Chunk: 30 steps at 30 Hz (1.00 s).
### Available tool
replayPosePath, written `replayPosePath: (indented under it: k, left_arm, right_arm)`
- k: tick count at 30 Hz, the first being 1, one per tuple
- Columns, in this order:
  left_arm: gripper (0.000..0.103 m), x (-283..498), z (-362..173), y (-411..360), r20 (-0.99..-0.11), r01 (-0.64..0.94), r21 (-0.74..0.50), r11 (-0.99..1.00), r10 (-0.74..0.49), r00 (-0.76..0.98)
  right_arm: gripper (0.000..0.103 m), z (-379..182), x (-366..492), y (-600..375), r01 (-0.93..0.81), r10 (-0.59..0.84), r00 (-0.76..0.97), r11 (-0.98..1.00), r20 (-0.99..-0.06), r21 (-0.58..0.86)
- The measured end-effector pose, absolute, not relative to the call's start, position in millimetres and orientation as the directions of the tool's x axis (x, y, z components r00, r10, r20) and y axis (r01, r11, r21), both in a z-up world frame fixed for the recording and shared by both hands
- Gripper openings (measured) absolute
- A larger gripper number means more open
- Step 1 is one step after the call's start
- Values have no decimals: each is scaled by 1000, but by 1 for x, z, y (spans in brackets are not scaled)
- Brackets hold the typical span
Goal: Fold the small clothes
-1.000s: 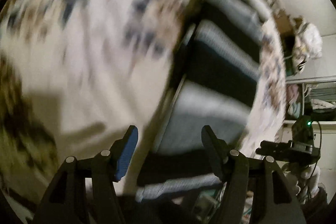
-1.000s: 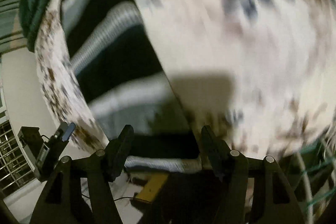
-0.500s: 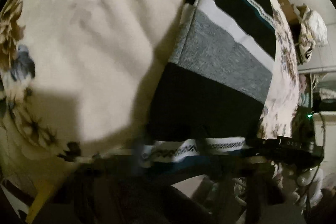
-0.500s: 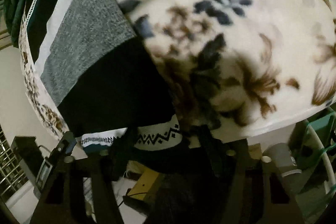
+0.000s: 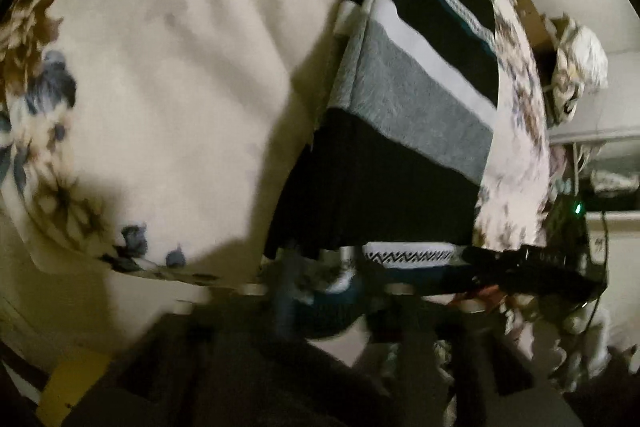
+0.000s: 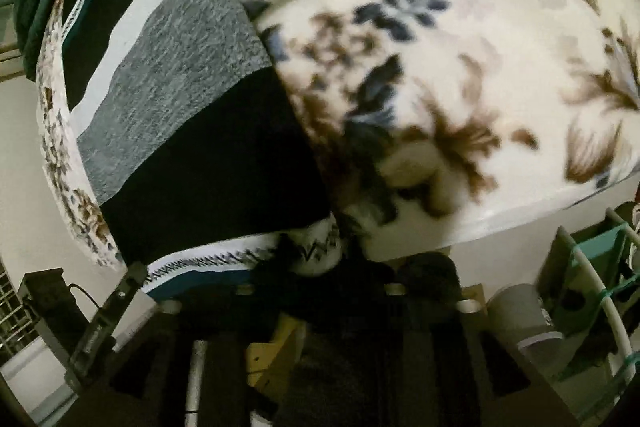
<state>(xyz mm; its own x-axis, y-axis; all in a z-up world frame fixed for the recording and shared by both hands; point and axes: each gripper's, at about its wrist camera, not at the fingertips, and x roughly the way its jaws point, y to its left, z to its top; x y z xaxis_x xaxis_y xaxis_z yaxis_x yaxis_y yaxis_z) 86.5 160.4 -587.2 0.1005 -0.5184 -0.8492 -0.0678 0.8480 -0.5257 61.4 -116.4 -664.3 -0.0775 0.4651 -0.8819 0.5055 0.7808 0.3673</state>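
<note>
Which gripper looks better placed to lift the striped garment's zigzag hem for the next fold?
Probably the right gripper: its fingers sit right at the hem corner of the striped garment. The left gripper is also near the hem, but motion blur hides any contact.

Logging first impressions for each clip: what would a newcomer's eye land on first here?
The striped garment, in black, grey and white bands, lies on a cream floral blanket that fills most of both views. Its zigzag-patterned hem hangs at the near edge, just ahead of both claws, which are dark and blurred, so their grip cannot be read.
</note>
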Motion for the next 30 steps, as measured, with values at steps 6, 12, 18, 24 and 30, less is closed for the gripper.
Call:
replayPosePath:
  k: [6,12,18,24,30]
  left_arm:
    - [66,94,-618,160,-823,-118,-567,815,-562,76]
    - [66,88,-621,134,-877,-54,-477,877,-471,95]
    - [13,76,-615,122,-917,-37,-389,920,-384,105]
    - [10,67,-589,128,-889,-96,-453,886,-440,128]
    - [10,65,-550,141,-825,-154,-562,813,-537,177]
  right_arm:
    - [58,-682,53,-125,532,531,-78,738,-844,415]
    - [64,-696,47,-122,538,548,-78,726,-832,428]
    - [28,-692,46,-92,582,559,-29,683,-829,441]
    - [20,-662,43,-91,579,558,35,665,-829,472]
    - [20,-619,40,-100,564,599,108,621,-794,545]
